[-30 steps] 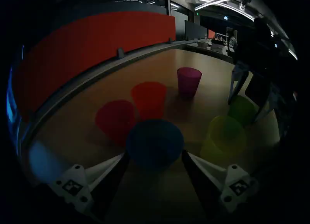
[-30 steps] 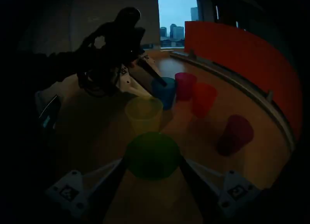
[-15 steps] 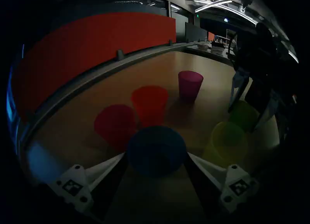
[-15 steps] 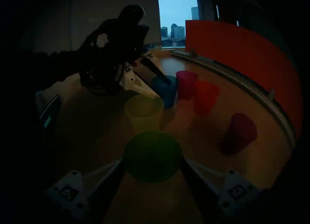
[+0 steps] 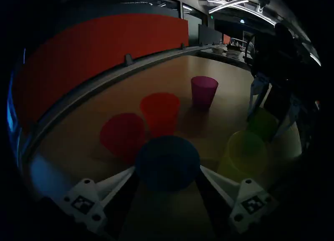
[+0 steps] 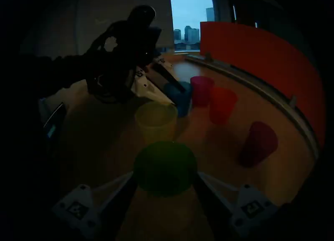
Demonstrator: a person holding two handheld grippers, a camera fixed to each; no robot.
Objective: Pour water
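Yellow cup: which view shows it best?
Right gripper view: the yellow cup stands whole near centre, rim and wall clear, just beyond the green cup. The left gripper view shows it dimmer, off toward the right edge.

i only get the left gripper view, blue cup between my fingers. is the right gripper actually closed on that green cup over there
Observer: Yes. In the right gripper view both fingers of the right gripper press the sides of the green cup.
Operator: whats straight ahead of it
Observer: The yellow cup, upright, stands in line between it and the blue cup that the left gripper holds.
Operator: and behind my gripper
Observer: A window showing city towers, beyond the far end of the table.
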